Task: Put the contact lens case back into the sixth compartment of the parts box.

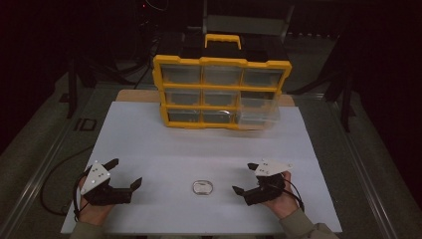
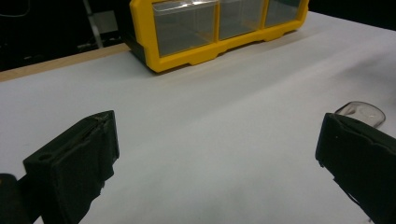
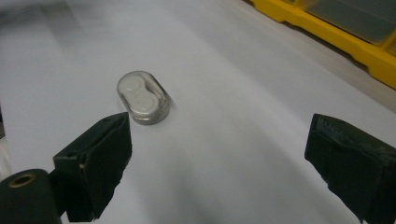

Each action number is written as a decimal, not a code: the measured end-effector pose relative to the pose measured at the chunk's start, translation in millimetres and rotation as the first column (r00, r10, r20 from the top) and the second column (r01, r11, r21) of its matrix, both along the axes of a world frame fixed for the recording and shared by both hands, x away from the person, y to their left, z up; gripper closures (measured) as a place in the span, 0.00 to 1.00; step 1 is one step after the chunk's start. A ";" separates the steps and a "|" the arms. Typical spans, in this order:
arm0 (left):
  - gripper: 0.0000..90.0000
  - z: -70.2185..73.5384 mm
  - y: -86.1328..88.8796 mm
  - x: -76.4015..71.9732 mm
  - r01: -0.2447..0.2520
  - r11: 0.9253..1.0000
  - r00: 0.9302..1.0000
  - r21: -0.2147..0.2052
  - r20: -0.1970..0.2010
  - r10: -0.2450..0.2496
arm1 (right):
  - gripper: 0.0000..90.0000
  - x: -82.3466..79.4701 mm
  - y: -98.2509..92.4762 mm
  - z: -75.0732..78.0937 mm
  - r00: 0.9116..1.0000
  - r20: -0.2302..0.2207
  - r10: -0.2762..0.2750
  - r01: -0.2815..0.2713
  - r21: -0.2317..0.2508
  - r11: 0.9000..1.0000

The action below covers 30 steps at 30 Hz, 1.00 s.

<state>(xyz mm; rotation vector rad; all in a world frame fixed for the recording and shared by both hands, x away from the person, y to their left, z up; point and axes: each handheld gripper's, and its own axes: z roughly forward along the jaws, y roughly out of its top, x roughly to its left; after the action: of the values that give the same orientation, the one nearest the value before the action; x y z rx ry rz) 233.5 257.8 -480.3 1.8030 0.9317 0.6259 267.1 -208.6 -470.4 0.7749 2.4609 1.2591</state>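
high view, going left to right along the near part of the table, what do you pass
left gripper → small clear oval case → right gripper

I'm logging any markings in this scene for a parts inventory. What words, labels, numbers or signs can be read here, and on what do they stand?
"ID": pale marks that seem to read so, on the dark floor left of the white table; faint, so uncertain.
Yellow drawer organizer: no label readable.
Small clear case: no print seen.
Left gripper and right gripper: no text readable.
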 end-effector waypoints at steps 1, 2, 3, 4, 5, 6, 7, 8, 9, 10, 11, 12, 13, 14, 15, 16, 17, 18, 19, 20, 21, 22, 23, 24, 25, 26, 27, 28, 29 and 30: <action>0.00 0.2 0.1 -0.2 -0.001 1.000 1.000 0.000 0.001 0.001 | 0.08 1.1 2.7 0.4 1.000 -0.004 0.006 -0.006 -0.003 1.000; 0.00 0.2 0.2 -0.4 -0.003 1.000 1.000 -0.001 0.003 0.003 | 0.08 2.2 5.4 0.8 1.000 -0.007 0.012 -0.012 -0.004 1.000; 0.00 0.2 0.4 -0.4 -0.003 1.000 1.000 -0.002 0.004 0.003 | 0.08 3.2 7.9 1.2 1.000 -0.012 0.016 -0.016 -0.004 1.000; 0.00 0.1 0.5 -0.5 -0.005 1.000 1.000 -0.004 0.004 0.005 | 0.08 4.4 10.3 1.8 1.000 -0.018 0.023 -0.023 -0.002 1.000; 0.00 0.1 0.7 -0.7 -0.006 1.000 1.000 -0.004 0.004 0.006 | 0.08 5.7 12.7 2.2 0.999 -0.020 0.027 -0.027 -0.002 1.000; 0.00 -0.1 0.9 -0.7 -0.006 1.000 1.000 -0.005 0.005 0.006 | 0.08 6.8 15.2 2.8 0.999 -0.024 0.030 -0.030 -0.007 1.000; 0.00 -0.4 1.2 -0.7 -0.007 1.000 1.000 -0.004 0.006 0.007 | 0.08 8.0 17.7 3.3 0.999 -0.026 0.033 -0.034 -0.012 0.999; 0.00 -0.8 1.3 -0.6 -0.010 1.000 1.000 -0.003 0.006 0.010 | 0.08 8.8 20.7 3.8 0.999 -0.033 0.037 -0.037 -0.012 0.999; 0.00 -1.2 1.5 -0.7 -0.013 1.000 1.000 -0.005 0.005 0.013 | 0.08 9.9 23.3 4.3 0.998 -0.035 0.044 -0.045 -0.019 0.999; 0.00 -1.4 1.7 -0.7 -0.014 1.000 1.000 -0.009 0.004 0.014 | 0.08 10.9 26.2 4.4 0.998 -0.035 0.051 -0.052 -0.023 0.998; 0.00 -1.4 1.9 -0.9 -0.013 1.000 1.000 -0.011 0.008 0.013 | 0.08 11.9 29.3 4.5 0.998 -0.039 0.056 -0.057 -0.028 0.998; 0.00 -1.1 1.9 -1.2 -0.013 1.000 1.000 -0.010 0.012 0.013 | 0.08 12.9 32.5 4.4 0.997 -0.045 0.060 -0.061 -0.027 0.998; 0.00 -1.0 1.6 -1.4 -0.013 1.000 1.000 -0.014 0.016 0.014 | 0.08 14.3 35.6 4.3 0.997 -0.050 0.066 -0.068 -0.028 0.997; 0.00 -1.0 1.6 -1.4 -0.013 1.000 1.000 -0.014 0.016 0.014 | 0.08 14.3 35.6 4.3 0.997 -0.050 0.066 -0.068 -0.028 0.997; 0.00 -1.0 1.6 -1.4 -0.013 1.000 1.000 -0.014 0.016 0.014 | 0.08 15.8 38.8 3.9 0.995 -0.064 0.073 -0.074 -0.026 0.997; 0.00 -1.0 1.4 -1.8 -0.016 1.000 1.000 -0.016 0.019 0.016 | 0.08 18.7 46.4 2.5 0.993 -0.078 0.088 -0.091 -0.030 0.995; 0.00 -1.2 1.4 -1.8 -0.016 1.000 1.000 -0.015 0.020 0.016 | 0.08 19.9 49.7 1.7 0.992 -0.082 0.096 -0.099 -0.037 0.994; 0.00 -1.3 1.7 -1.7 -0.015 1.000 1.000 -0.013 0.019 0.015 | 0.08 21.3 52.4 0.9 0.991 -0.084 0.101 -0.106 -0.046 0.993; 0.00 -1.5 1.9 -1.6 -0.014 1.000 1.000 -0.014 0.019 0.014 | 0.08 22.8 55.1 -0.3 0.991 -0.085 0.105 -0.109 -0.047 0.993; 0.00 -1.5 1.9 -1.7 -0.014 1.000 1.000 -0.013 0.020 0.014 | 0.08 24.4 57.3 -1.5 0.990 -0.085 0.108 -0.113 -0.049 0.992; 0.00 -1.5 2.0 -1.9 -0.014 1.000 1.000 -0.014 0.022 0.014 | 0.08 25.5 59.6 -2.7 0.990 -0.089 0.111 -0.116 -0.048 0.992; 0.00 -1.4 1.9 -1.9 -0.014 1.000 1.000 -0.015 0.023 0.015 | 0.08 26.7 61.8 -4.1 0.989 -0.092 0.116 -0.121 -0.051 0.991; 0.00 -1.4 2.0 -1.9 -0.015 1.000 1.000 -0.016 0.023 0.015 | 0.08 27.5 64.4 -5.5 0.988 -0.097 0.119 -0.124 -0.055 0.991; 0.00 -1.5 2.1 -1.9 -0.015 1.000 1.000 -0.015 0.023 0.015 | 0.08 28.4 66.9 -7.0 0.988 -0.096 0.122 -0.129 -0.063 0.990; 0.00 -1.6 2.2 -2.0 -0.014 1.000 1.000 -0.015 0.023 0.015 | 0.08 29.3 69.3 -8.6 0.987 -0.095 0.127 -0.134 -0.069 0.989; 0.00 -1.6 2.2 -2.1 -0.013 1.000 1.000 -0.013 0.023 0.014 | 0.08 30.0 71.6 -10.1 0.987 -0.096 0.130 -0.138 -0.072 0.988; 0.00 -1.7 2.2 -2.1 -0.014 1.000 1.000 -0.012 0.024 0.014 | 0.08 30.6 73.7 -11.7 0.986 -0.100 0.136 -0.143 -0.073 0.987; 0.00 -1.8 2.3 -2.1 -0.014 1.000 1.000 -0.011 0.024 0.014 | 0.08 31.1 75.7 -13.2 0.985 -0.103 0.140 -0.148 -0.076 0.986; 0.00 -1.9 2.3 -2.0 -0.013 1.000 1.000 -0.010 0.024 0.014 | 0.08 31.4 77.7 -14.8 0.984 -0.104 0.142 -0.151 -0.082 0.985; 0.00 -2.1 2.4 -2.0 -0.013 1.000 1.000 -0.010 0.025 0.013 | 0.08 31.9 79.2 -16.4 0.983 -0.105 0.148 -0.157 -0.085 0.984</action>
<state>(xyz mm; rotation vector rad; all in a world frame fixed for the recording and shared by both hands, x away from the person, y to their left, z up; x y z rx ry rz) 231.5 260.2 -482.4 1.7778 0.9293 0.6494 299.0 -129.4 -486.8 0.6495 2.6816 1.1729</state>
